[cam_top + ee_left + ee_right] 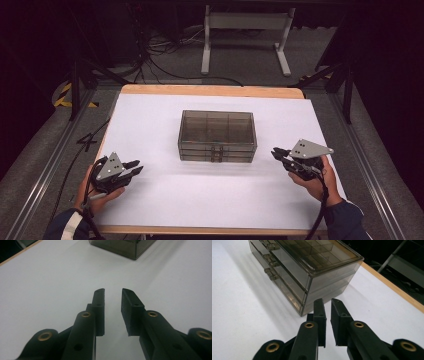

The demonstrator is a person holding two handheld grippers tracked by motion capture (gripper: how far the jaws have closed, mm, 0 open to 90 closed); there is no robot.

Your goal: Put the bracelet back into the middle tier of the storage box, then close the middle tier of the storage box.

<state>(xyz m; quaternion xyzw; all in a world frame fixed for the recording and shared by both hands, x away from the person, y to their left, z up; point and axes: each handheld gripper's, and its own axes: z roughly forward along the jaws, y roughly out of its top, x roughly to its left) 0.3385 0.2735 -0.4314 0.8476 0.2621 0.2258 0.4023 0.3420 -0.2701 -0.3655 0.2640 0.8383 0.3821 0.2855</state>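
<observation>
The table (150, 200) has a flat white top. A strip of light brown wood (210, 90) runs along its far edge, and a thinner one runs along the near edge. The floor (30, 170) around it is grey and soft-looking. A long metal rail (45, 172) lies on the floor at the left side, and another rail (372, 175) lies at the right. Past the table, black cables (160, 55) lie in a messy heap. Near them stands a white metal frame (245, 30) on two legs. Yellow and black striped tape (62, 95) sits at the far left, beside a black stand (75, 85). Farther back the room is dark.
</observation>
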